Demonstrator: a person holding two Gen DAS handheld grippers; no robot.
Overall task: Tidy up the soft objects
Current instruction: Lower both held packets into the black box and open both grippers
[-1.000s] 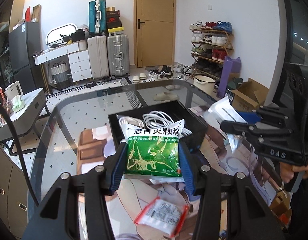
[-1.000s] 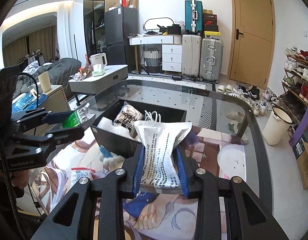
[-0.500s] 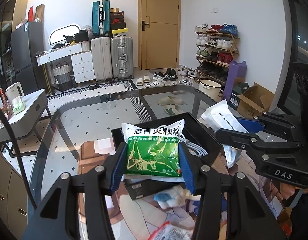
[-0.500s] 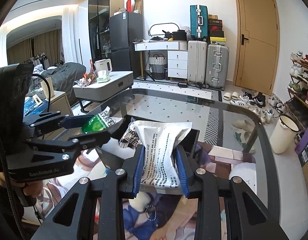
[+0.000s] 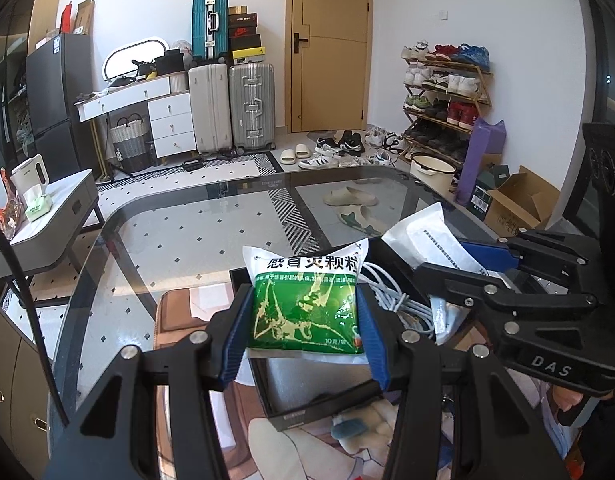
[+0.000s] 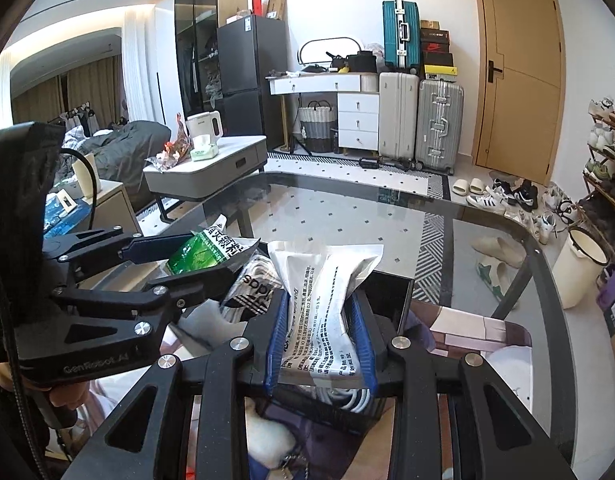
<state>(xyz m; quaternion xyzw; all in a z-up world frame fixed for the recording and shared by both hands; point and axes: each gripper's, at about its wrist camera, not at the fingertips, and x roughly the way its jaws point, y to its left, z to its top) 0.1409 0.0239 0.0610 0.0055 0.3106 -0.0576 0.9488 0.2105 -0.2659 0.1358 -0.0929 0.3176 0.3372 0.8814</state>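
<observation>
Left wrist view: the left tool [image 5: 305, 316] sits at lower centre, its blue pads pressed against both sides of a green pouch [image 5: 303, 308], which it holds upright above a black box [image 5: 323, 404]. The box stands on the glass table [image 5: 167, 240] and holds a coil of white cable [image 5: 395, 300]. At the right of the frame the right tool [image 5: 447, 256] comes in from the side, clamped on a white pouch [image 5: 419, 236] that hangs over the box's far right part.

Right wrist view: the right tool [image 6: 319, 334] fills the lower centre, its pads squeezing the white pouch [image 6: 327, 300] so that it pinches in at the waist. Below it lies the box [image 6: 387, 292] with the cable [image 6: 347, 398] inside. At the left the left tool [image 6: 195, 256] grips the green pouch [image 6: 199, 252] over the box's left side, just beside a clear bag [image 6: 255, 288] printed with black letters. A hand [image 6: 63, 394] shows at the lower left under that tool.
</observation>
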